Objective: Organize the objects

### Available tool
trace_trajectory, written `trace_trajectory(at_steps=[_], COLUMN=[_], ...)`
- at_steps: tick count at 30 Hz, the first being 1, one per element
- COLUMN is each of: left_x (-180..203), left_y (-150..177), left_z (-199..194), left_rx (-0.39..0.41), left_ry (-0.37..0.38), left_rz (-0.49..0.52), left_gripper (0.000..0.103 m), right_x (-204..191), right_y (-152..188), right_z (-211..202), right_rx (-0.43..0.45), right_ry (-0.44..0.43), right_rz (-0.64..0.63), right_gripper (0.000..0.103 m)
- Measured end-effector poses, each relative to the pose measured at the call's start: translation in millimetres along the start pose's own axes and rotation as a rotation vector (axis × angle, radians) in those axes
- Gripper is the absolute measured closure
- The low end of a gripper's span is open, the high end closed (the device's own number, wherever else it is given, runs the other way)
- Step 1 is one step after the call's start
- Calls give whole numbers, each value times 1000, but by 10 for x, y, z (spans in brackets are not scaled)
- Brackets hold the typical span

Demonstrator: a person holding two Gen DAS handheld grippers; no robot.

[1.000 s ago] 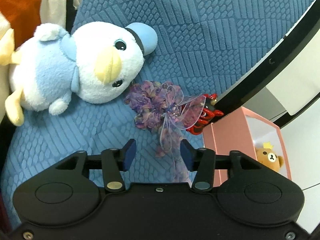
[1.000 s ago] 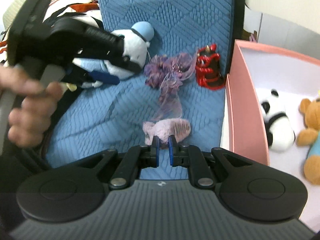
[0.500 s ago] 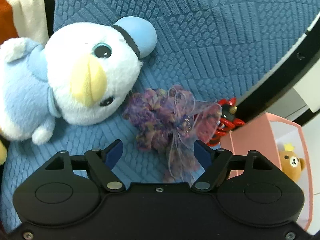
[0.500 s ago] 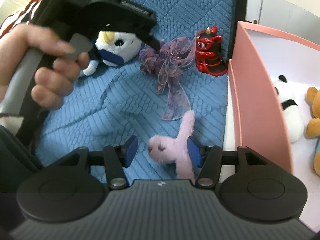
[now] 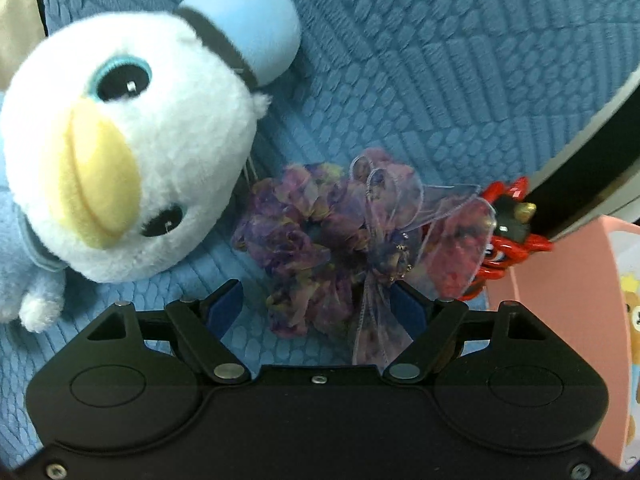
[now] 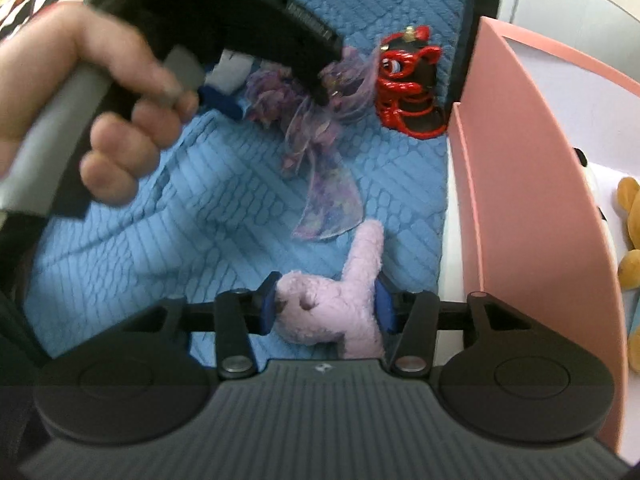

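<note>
Purple gauze scrunchie with ribbon bow: lies on blue quilted cushion, between the spread pads of the left gripper. Pink fuzzy plush piece: pinched by the right gripper, lower part hidden. White-and-blue plush duck: cut off at left. Red-and-black figure: beside pink box; box contents barely visible.
</note>
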State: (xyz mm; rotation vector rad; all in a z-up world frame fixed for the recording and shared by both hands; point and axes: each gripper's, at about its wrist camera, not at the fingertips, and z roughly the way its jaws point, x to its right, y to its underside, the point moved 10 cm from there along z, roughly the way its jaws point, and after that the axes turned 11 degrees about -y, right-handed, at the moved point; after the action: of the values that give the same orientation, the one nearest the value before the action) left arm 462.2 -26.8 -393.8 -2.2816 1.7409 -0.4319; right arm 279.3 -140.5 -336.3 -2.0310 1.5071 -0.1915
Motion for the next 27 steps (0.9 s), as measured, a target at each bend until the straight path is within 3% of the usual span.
trace_trajectory(at_steps=[5, 12, 19, 27], left_x=[19, 52, -66, -177], left_y=[-56, -42, -18, 346], left_z=[23, -25, -214, -479], left_rx=[22, 31, 25, 0], left_ry=[-10, 11, 57, 72], left_rz=[6, 11, -41, -59], left_gripper=[31, 83, 90, 91], right_x=[115, 101, 93, 15], right_y=[-77, -79, -115, -109], right_z=[-25, -19, -40, -111], right_rx=[23, 24, 34, 38], right_ry=[11, 1, -12, -48], right_rz=[31, 19, 16, 13], right_gripper=[53, 53, 53, 53])
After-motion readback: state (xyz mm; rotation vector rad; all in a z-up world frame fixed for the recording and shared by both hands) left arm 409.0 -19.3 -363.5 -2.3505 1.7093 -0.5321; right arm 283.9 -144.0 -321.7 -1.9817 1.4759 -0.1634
